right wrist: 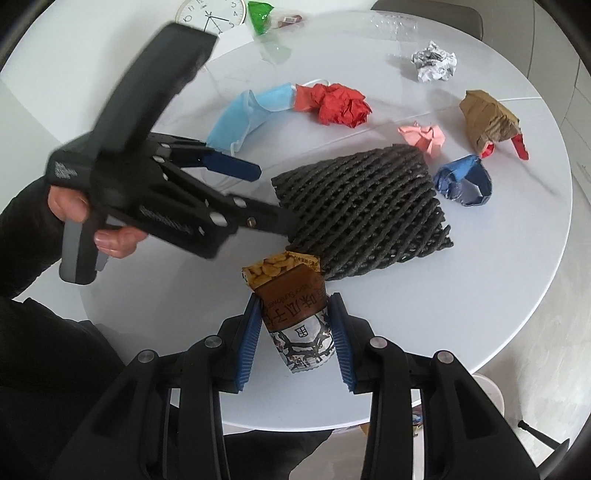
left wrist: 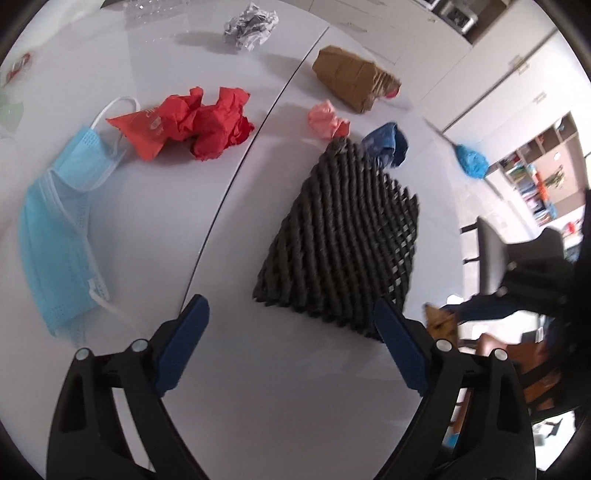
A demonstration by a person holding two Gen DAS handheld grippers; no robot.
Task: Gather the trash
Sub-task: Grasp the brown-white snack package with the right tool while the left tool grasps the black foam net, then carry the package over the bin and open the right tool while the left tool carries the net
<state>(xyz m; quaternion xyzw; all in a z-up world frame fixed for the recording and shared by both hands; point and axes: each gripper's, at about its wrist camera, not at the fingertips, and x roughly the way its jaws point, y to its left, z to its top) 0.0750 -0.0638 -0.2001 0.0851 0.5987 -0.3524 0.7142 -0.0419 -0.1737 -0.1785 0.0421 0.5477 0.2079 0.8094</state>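
White round table (right wrist: 369,387), seam across the top: black foam net (right wrist: 362,210) at centre; blue face mask (right wrist: 243,114), red paper wad (right wrist: 340,103), pink wad (right wrist: 424,136), brown paper bag (right wrist: 487,118), blue wrapper (right wrist: 465,181), grey foil wad (right wrist: 434,64) spread around it. Wall clock (right wrist: 210,13) lying at the far edge.
Left gripper (left wrist: 291,332): fingers wide apart, empty, at the net's near edge.
Right gripper (right wrist: 295,325): fingers closed on a snack packet (right wrist: 291,299) above the table's near edge.
Room: white cabinets (left wrist: 498,55), open shelves (left wrist: 539,177).

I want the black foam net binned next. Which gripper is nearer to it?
Left. The left gripper is open with one finger at the black foam net's edge. The right gripper, holding a snack packet, sits just short of it.
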